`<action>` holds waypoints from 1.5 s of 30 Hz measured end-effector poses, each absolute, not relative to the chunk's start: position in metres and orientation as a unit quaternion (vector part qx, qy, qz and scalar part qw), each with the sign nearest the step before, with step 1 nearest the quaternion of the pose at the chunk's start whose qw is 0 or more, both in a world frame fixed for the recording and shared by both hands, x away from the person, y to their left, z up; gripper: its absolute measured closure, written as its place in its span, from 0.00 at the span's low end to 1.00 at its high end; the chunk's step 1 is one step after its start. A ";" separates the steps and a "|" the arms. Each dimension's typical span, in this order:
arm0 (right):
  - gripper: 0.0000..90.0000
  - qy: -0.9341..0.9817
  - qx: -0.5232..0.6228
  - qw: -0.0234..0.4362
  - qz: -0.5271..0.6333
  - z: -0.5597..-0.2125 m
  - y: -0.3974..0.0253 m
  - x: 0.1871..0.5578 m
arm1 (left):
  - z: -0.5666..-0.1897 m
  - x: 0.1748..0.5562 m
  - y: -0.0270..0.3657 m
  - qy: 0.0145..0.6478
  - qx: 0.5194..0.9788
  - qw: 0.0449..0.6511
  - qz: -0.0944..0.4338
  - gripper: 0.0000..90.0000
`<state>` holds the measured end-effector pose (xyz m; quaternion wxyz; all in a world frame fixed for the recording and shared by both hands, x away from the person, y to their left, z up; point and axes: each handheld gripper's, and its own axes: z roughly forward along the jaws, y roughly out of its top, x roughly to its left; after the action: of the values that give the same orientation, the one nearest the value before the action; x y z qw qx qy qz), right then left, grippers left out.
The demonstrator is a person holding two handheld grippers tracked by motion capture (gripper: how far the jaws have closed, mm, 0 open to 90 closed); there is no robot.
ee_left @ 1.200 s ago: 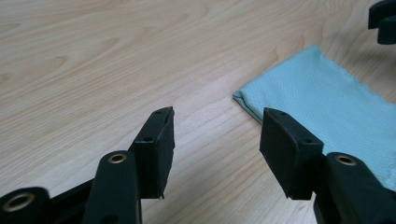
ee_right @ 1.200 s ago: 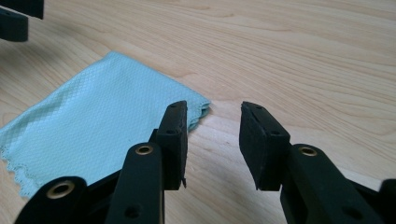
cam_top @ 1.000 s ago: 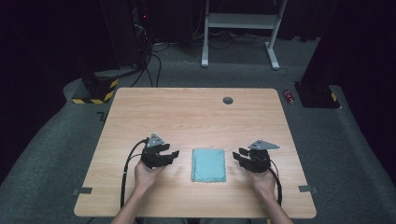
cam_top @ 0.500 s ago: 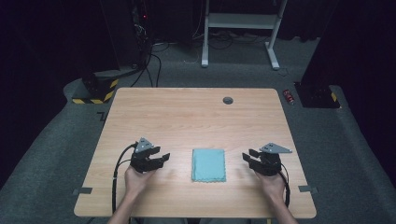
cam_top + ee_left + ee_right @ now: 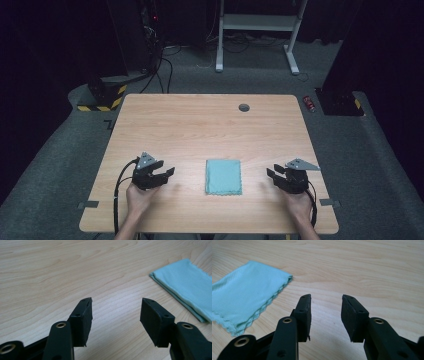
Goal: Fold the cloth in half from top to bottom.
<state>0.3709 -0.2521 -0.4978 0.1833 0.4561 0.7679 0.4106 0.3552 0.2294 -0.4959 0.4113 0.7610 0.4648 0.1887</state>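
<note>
The folded teal cloth (image 5: pixel 223 176) lies flat between the left gripper (image 5: pixel 161 176) and right gripper (image 5: pixel 274 176) — both empty, jaws apart, flanking it clear of its edges.

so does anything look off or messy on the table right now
Nothing stands out. The folded light blue cloth lies flat and square near the front edge of the wooden table, with the left claw and right claw open on either side, touching nothing.
</note>
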 end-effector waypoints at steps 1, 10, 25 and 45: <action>0.67 0.766 0.461 0.182 0.410 -0.499 -0.254 0.370 | -0.497 0.354 0.230 0.467 0.760 0.411 0.190 0.48; 0.67 0.768 0.475 0.186 0.388 -0.512 -0.265 0.366 | -0.511 0.350 0.236 0.483 0.758 0.393 0.192 0.48; 0.63 0.779 0.476 0.215 0.348 -0.522 -0.265 0.364 | -0.526 0.351 0.237 0.498 0.760 0.363 0.207 0.47; 0.47 0.783 0.476 0.215 0.338 -0.523 -0.264 0.362 | -0.528 0.348 0.231 0.494 0.764 0.349 0.225 0.36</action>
<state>0.3620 -0.2636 -0.5226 0.2149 0.4764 0.7828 0.3377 0.3484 0.2311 -0.5281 0.3488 0.7638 0.4942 0.2250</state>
